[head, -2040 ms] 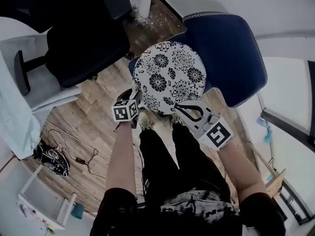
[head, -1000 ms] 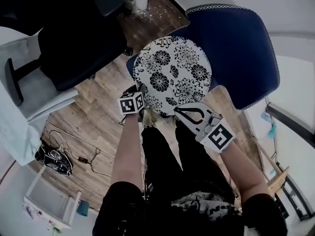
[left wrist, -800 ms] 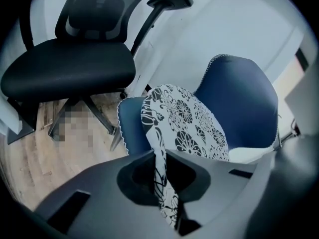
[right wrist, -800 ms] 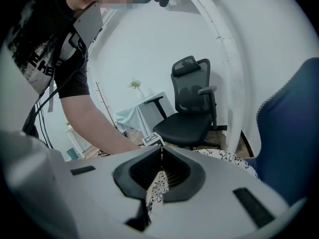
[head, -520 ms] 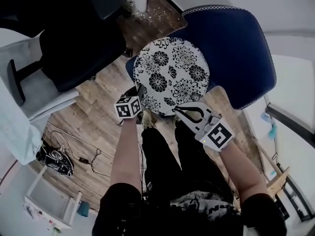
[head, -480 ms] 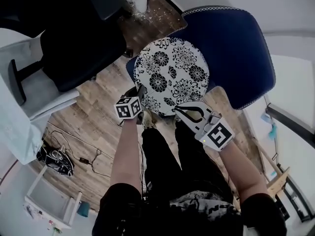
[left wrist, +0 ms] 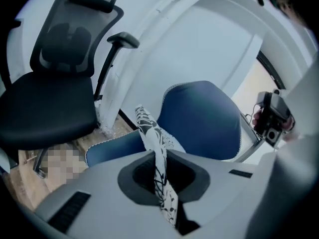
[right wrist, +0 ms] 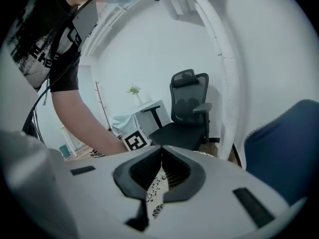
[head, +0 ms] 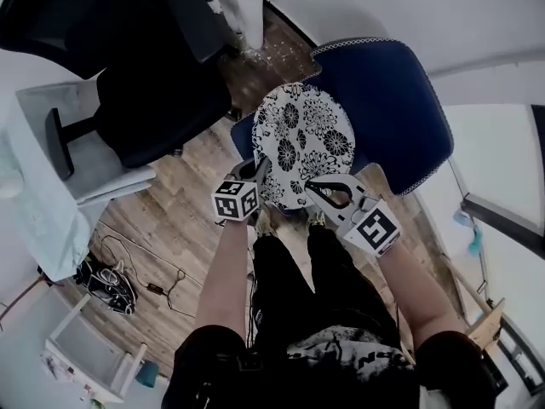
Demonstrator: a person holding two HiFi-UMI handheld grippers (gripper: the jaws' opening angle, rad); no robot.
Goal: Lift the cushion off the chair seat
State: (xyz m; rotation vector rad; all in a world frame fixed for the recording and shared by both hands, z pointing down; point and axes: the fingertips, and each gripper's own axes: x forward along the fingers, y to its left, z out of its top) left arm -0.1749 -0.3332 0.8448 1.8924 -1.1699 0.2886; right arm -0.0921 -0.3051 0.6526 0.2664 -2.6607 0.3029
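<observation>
The round white cushion [head: 305, 143] with black flowers hangs tilted above the blue chair seat [head: 249, 135], its near edge raised. My left gripper [head: 258, 171] is shut on the cushion's near left rim; in the left gripper view the cushion [left wrist: 154, 148] runs edge-on between the jaws. My right gripper [head: 317, 187] is shut on the near right rim, and a strip of the cushion [right wrist: 155, 189] shows between its jaws. The blue chair back [head: 385, 109] stands behind the cushion.
A black office chair [head: 153, 100] stands to the left on the wood floor [head: 170, 220]. A white table [head: 51, 169] with cables [head: 106, 284] beneath lies farther left. The white wall [head: 400, 7] is behind the blue chair. The person's legs [head: 298, 288] are below the grippers.
Both grippers have risen with the cushion's near edge. The cushion has come off the seat and tipped up, so it looks narrower from above. The left side rose more than the right.
</observation>
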